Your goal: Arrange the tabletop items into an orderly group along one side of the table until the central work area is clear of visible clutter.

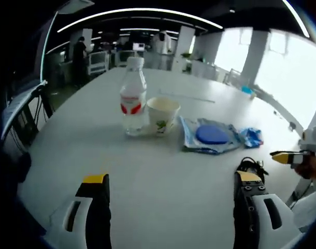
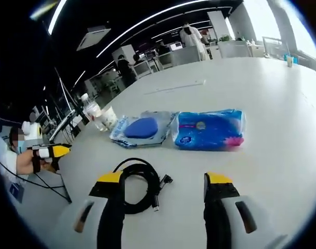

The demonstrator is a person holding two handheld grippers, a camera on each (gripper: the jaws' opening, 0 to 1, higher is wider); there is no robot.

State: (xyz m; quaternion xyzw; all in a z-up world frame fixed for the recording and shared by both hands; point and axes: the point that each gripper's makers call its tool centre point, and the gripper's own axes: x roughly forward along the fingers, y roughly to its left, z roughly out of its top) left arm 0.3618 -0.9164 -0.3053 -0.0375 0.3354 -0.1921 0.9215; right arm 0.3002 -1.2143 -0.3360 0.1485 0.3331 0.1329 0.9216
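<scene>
**Five loose items wait on the white worktop**

Both hand-held grippers hover with jaws spread, holding nothing: the left hand-held gripper point(image 1: 171, 189) faces a clear plastic water bottle point(image 1: 133, 96) touching a paper cup point(image 1: 161, 114). Beside them lies a crinkly pouch with a blue disc point(image 1: 212, 135). Near the right hand-held gripper point(image 2: 166, 187) sit a coiled black cable point(image 2: 139, 184) and a soft blue tissue pack point(image 2: 209, 128). The cup likely crushes easily; take the bottle at its waist, the floppy cable across its bundled loops.
</scene>
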